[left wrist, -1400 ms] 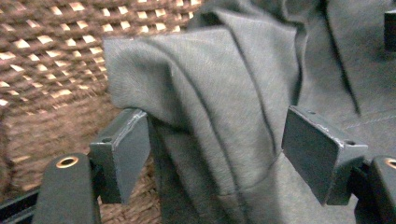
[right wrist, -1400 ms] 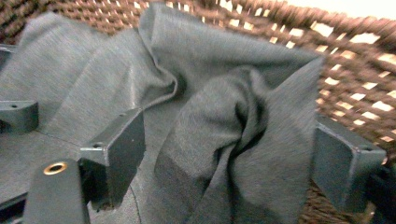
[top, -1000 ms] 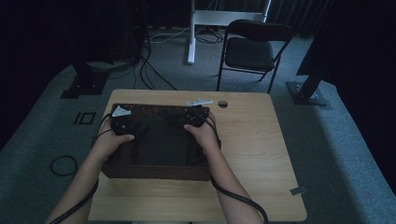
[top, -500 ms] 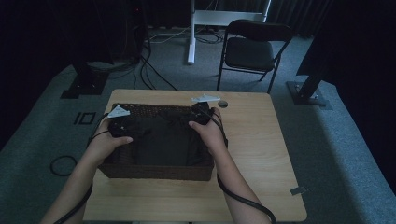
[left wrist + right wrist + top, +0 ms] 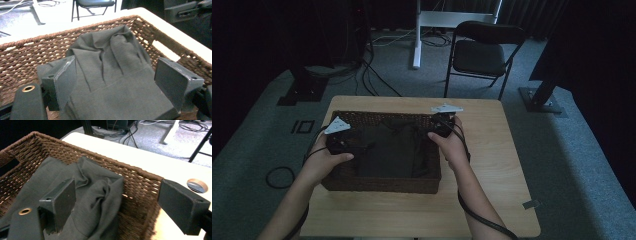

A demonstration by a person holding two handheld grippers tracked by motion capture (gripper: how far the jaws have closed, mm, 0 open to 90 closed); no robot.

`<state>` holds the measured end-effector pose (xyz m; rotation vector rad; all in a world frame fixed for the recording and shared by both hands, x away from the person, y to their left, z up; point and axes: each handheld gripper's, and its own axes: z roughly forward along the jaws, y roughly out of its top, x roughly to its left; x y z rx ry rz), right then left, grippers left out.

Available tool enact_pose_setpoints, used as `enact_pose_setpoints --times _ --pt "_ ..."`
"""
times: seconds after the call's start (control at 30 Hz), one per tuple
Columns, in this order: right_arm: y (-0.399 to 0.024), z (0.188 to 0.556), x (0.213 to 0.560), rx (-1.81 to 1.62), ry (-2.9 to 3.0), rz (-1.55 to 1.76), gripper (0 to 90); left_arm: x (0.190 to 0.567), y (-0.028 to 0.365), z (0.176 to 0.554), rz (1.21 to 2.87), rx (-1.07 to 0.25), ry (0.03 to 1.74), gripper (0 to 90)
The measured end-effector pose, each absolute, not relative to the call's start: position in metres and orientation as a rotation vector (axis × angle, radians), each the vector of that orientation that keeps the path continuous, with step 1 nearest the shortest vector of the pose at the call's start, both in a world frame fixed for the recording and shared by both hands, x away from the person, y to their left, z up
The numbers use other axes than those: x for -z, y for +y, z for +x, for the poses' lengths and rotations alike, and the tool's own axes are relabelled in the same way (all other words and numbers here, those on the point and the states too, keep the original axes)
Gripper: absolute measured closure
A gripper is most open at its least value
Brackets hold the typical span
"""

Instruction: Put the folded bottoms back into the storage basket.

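Dark cloth [image 5: 391, 150] already lying folded inside the wicker basket [image 5: 382, 183], centre of the worktop [image 5: 492, 200]. Left gripper [image 5: 117, 80] and right gripper [image 5: 115, 202] both with jaws wide apart, holding nothing. Placing seemingly done; only pulling clear left.

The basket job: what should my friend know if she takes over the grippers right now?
Left gripper: open, empty, over the basket's left side.
Right gripper: open, empty, astride the basket's right wall.
The dark cloth lies folded and a bit rumpled inside the wicker basket, on the table.
Done: cloth is in the basket.
Left: maybe smoothing it; hard to say.
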<state>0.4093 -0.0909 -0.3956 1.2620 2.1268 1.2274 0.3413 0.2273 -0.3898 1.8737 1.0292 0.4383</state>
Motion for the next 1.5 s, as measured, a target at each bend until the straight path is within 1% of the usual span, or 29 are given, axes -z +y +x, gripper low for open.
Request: enact_pose_setpoints --times 0.23,0.57,0.6,0.7,0.8,1.0,1.5 --pt "-0.110 0.401 0.398 -1.221 2.111 1.253 13.9 0.385 0.229 0.330 1.852 -0.437 1.016 19.6" --pt "-0.132 0.390 0.399 -1.227 2.091 1.243 13.6 0.397 0.233 0.307 1.837 -0.417 1.014 19.6" --pt "-0.134 0.389 0.400 -1.231 2.089 1.242 13.5 0.398 0.235 0.301 1.810 -0.411 1.015 19.6" --pt "-0.145 0.380 0.404 -1.244 2.077 1.234 13.4 0.399 0.236 0.293 1.800 -0.407 1.000 19.6" --pt "-0.147 0.379 0.404 -1.248 2.073 1.235 13.4 0.400 0.238 0.285 1.799 -0.402 0.991 19.6" --pt "-0.162 0.364 0.408 -1.253 2.054 1.221 13.3 0.404 0.242 0.268 1.797 -0.402 0.977 19.6" --pt "-0.200 0.342 0.427 -1.231 2.002 1.254 13.1 0.419 0.247 0.229 1.760 -0.389 0.957 19.5"
